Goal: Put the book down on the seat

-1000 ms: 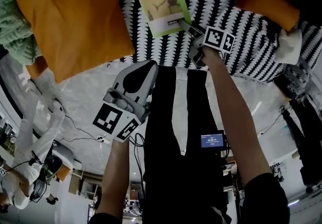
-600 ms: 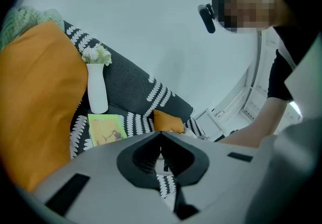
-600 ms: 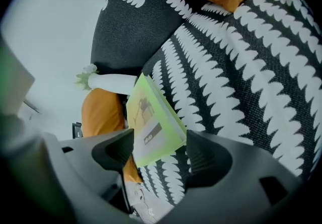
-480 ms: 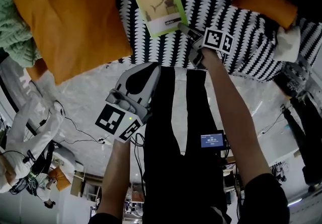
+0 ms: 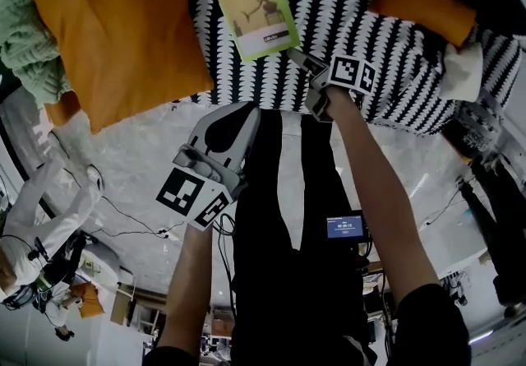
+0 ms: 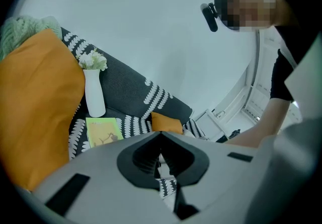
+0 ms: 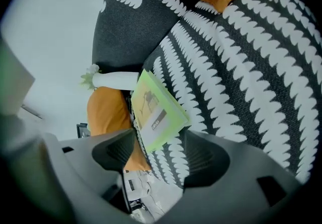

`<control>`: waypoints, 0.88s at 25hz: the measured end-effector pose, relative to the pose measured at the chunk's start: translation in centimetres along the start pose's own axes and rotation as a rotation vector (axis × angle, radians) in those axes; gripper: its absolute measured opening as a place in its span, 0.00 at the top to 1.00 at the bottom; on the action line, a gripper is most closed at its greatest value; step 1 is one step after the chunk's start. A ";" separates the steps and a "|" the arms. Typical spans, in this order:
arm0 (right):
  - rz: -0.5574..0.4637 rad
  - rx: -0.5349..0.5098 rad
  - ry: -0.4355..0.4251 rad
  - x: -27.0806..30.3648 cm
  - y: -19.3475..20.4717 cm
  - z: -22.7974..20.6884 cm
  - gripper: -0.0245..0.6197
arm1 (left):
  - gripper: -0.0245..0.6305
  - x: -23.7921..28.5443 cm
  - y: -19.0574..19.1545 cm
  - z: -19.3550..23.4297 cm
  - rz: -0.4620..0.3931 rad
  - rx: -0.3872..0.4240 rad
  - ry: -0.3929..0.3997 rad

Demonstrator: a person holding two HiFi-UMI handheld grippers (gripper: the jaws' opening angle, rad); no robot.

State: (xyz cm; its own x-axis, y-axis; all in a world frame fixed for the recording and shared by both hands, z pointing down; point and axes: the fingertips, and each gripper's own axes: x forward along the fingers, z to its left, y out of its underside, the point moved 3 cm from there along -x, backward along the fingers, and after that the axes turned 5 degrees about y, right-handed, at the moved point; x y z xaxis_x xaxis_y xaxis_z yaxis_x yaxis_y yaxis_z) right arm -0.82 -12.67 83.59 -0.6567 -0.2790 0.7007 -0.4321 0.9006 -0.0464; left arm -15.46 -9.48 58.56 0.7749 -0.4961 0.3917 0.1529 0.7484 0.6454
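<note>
Green and flat, the book (image 5: 255,9) lies on the black-and-white seat (image 5: 403,60), its near corner just ahead of and between the jaws of our right gripper (image 7: 158,153), which stand released and wide apart. Our left gripper (image 6: 160,160) hangs with the seat well ahead of its 2 jaws, clenched on nothing.

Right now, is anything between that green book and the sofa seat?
Nothing visible: the book seems to lie flat on the seat, its corner between the right gripper's open jaws.
</note>
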 end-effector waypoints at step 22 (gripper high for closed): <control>0.020 -0.052 -0.188 -15.4 2.6 7.0 0.72 | 0.94 -1.9 -3.0 -11.3 -0.074 0.042 -0.075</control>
State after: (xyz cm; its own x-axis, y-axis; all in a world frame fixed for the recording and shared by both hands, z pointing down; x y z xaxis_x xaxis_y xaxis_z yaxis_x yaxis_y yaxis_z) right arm 3.85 -8.35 67.66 -0.7705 -0.3140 0.5548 -0.3889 0.9211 -0.0186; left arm -10.52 -5.83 48.46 0.7143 -0.5816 0.3891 0.1808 0.6906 0.7003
